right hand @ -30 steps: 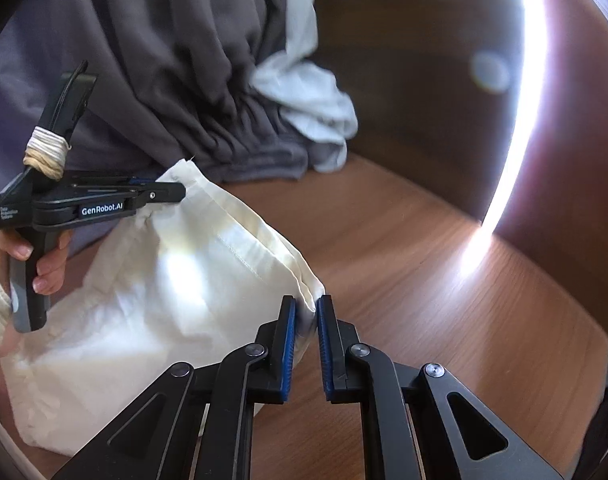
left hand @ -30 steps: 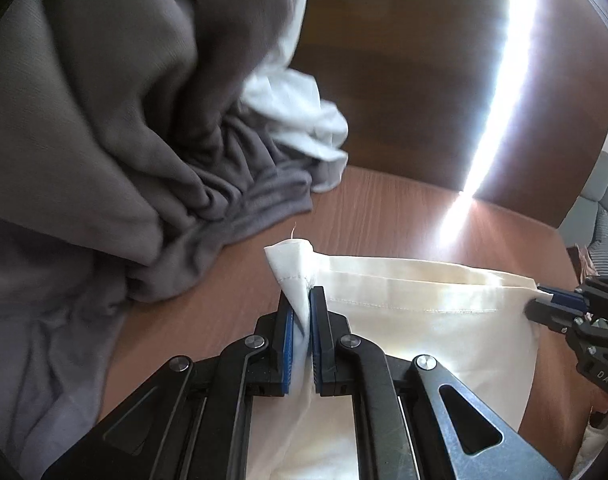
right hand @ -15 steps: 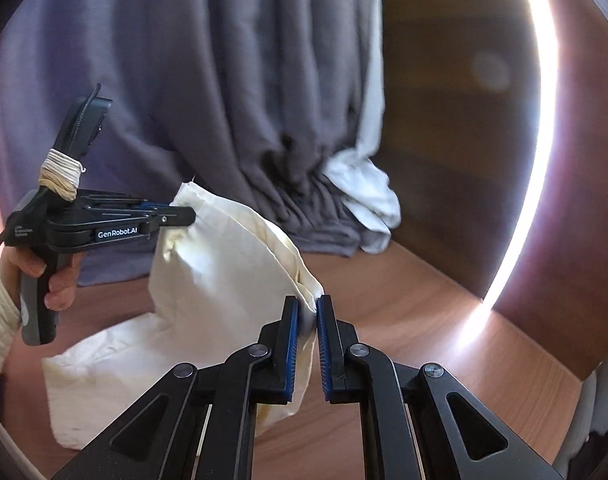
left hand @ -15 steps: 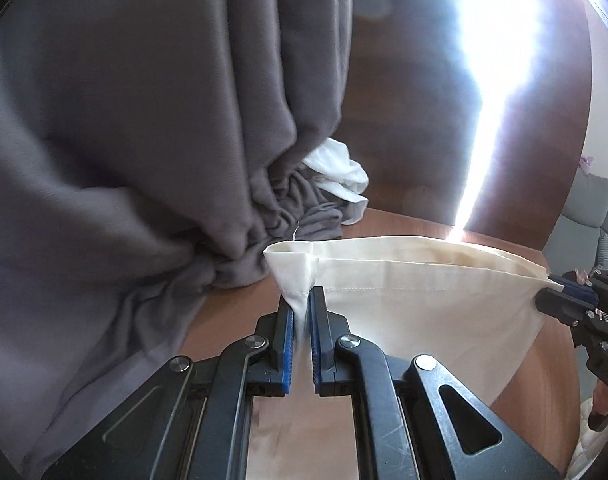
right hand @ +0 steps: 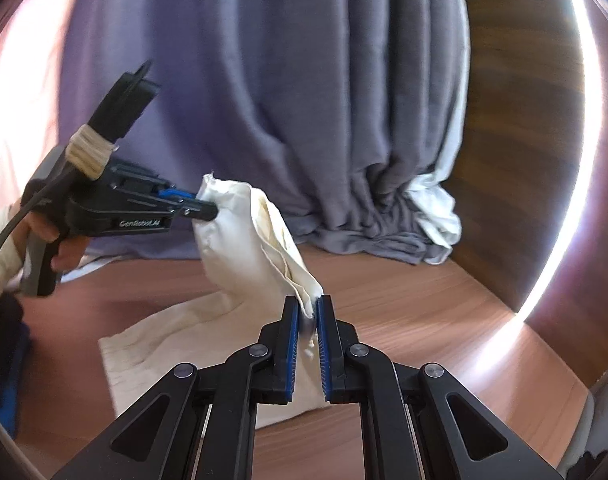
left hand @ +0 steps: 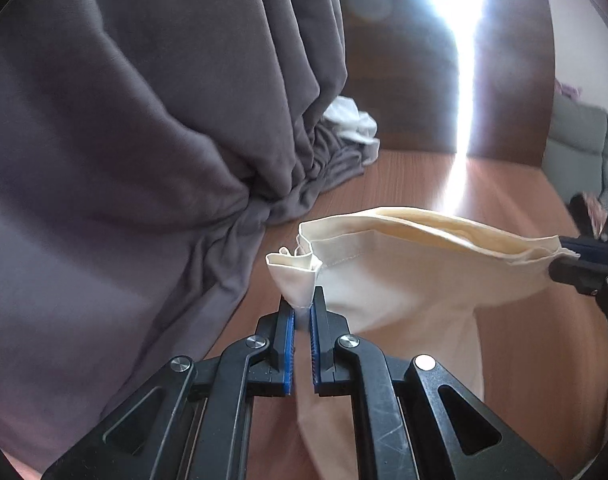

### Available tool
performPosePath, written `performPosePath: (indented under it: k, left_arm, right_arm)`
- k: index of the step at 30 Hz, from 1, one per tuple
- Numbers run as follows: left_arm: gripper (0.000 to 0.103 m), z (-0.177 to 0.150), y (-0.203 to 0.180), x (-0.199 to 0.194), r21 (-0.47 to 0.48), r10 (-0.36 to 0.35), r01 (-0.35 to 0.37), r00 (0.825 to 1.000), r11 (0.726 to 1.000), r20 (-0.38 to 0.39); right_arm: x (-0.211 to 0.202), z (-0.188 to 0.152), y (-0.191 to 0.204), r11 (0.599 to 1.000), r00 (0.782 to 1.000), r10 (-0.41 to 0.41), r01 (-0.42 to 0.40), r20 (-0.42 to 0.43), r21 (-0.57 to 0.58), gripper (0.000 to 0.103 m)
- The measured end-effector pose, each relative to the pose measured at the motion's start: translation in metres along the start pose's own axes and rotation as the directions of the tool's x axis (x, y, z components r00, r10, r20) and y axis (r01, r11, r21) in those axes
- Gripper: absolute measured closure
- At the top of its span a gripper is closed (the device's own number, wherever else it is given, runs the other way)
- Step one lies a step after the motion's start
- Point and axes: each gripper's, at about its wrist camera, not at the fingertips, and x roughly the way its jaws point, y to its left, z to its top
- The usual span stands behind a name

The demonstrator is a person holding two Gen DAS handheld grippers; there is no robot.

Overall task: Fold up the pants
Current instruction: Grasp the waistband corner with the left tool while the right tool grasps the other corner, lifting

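Nearest the left wrist camera, the left gripper (left hand: 302,312) has its blue-padded fingers (left hand: 288,344) closed on one corner of the cream pants (left hand: 403,280), a small tuft of hem standing up between the pads. In the right wrist view, the right gripper (right hand: 307,312) is likewise clamped on the opposite corner of the same edge, the cloth pinched between its fingers (right hand: 291,344).

Just beyond the fingers, the held edge sags between the two grippers and is raised off the wooden tabletop (right hand: 423,320). It gapes slightly, showing doubled layers along the hem. From the right wrist camera, the lower part of the pants trails down and lies flat on the tabletop toward the person, so the garment is partly lifted and partly resting. The person's left hand (right hand: 60,248) grips the handle of the left gripper at the edge of that view.

Farther back, a grey curtain (right hand: 304,100) hangs in heavy pleats and bunches where it meets the tabletop, with a white cloth (right hand: 435,212) crumpled beside it against a dark wooden wall panel (right hand: 515,120).

As for progress, the layered edge suggests the pants may already be doubled, though that cannot be told for sure. What seems in hand is carrying the lifted end over the part on the tabletop. Laying it down, aligning the edges and smoothing remain, along with any further fold.
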Motion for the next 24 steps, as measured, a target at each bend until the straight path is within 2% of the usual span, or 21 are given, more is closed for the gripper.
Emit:
performPosePath:
  k: [8,14,21,24]
  left_arm:
    - [0.095,-0.05,-0.001,-0.027,0.048,0.034,-0.031,0.996,0.998,-0.077]
    - [0.094,-0.087,-0.012,-0.048,0.077,0.077,-0.067,0.987,0.995,-0.142]
    - [0.091,-0.124,-0.033,-0.06,0.111,0.102,-0.078,0.968,0.991,-0.229]
    - [0.082,-0.134,-0.042,-0.067,0.132,0.124,-0.092,0.958,0.987,-0.259]
  right_arm:
    - [-0.014,-0.016,0.045,0.991,0.994,0.09,-0.095,-0.06,-0.092,0.093]
    - [-0.025,-0.032,0.071,0.966,0.977,0.173,-0.192,-0.121,-0.175,0.093]
    - [-0.032,-0.05,0.091,0.92,0.936,0.266,-0.318,-0.232,-0.229,0.093]
    - [-0.038,-0.057,0.097,0.892,0.915,0.291,-0.365,-0.279,-0.266,0.089]
